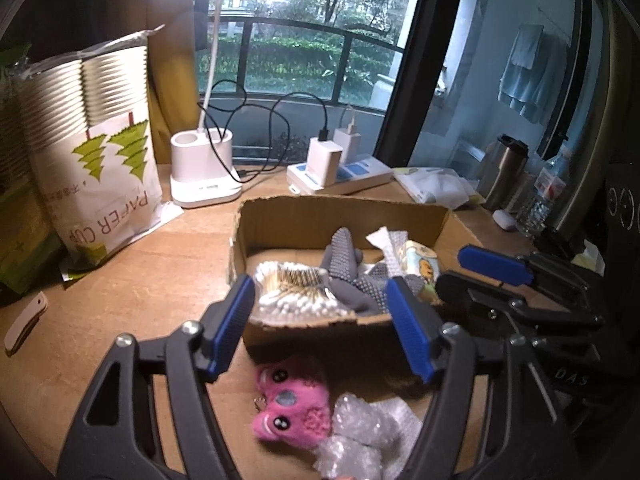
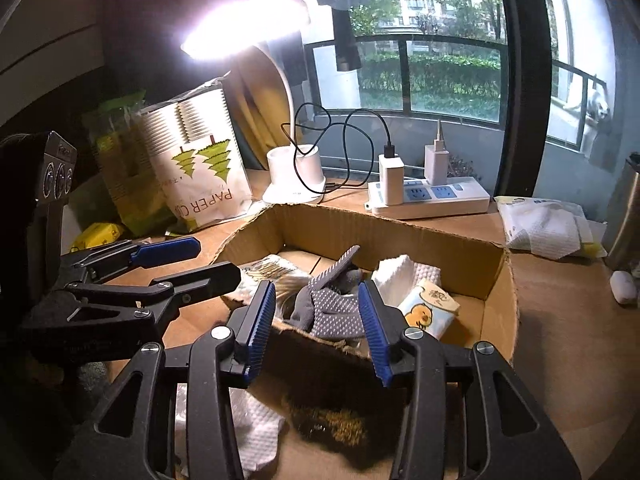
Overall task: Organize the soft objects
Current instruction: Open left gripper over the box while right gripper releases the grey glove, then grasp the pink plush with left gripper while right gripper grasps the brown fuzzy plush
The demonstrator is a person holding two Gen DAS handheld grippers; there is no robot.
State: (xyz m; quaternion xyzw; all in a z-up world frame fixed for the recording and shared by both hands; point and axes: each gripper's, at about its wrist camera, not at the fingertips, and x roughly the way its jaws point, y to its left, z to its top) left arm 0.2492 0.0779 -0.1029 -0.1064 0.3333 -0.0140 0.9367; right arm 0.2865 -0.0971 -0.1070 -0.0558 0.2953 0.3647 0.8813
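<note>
An open cardboard box (image 1: 280,216) (image 2: 496,264) sits mid-table. Inside lie a grey dotted glove (image 1: 348,268) (image 2: 332,308), a pack of cotton swabs (image 1: 292,292), a tissue pack with a yellow chick (image 2: 430,312) and white bubble wrap (image 1: 390,246). My left gripper (image 1: 320,328) is open and empty, above the box's near wall. Below it on the table lie a pink plush toy (image 1: 292,404) and crumpled bubble wrap (image 1: 368,428). My right gripper (image 2: 316,328) is open and empty over the box's near wall; it also shows in the left wrist view (image 1: 476,272). A dark furry object (image 2: 332,420) and white paper towel (image 2: 256,428) lie beneath it.
A lit desk lamp (image 1: 204,172) (image 2: 296,176), a paper-cup bag (image 1: 104,160) (image 2: 200,164) and a power strip with chargers (image 1: 340,172) (image 2: 428,196) stand behind the box. A wipes pack (image 2: 544,224), a steel flask (image 1: 504,172) and a white earbud case (image 2: 622,286) are at right.
</note>
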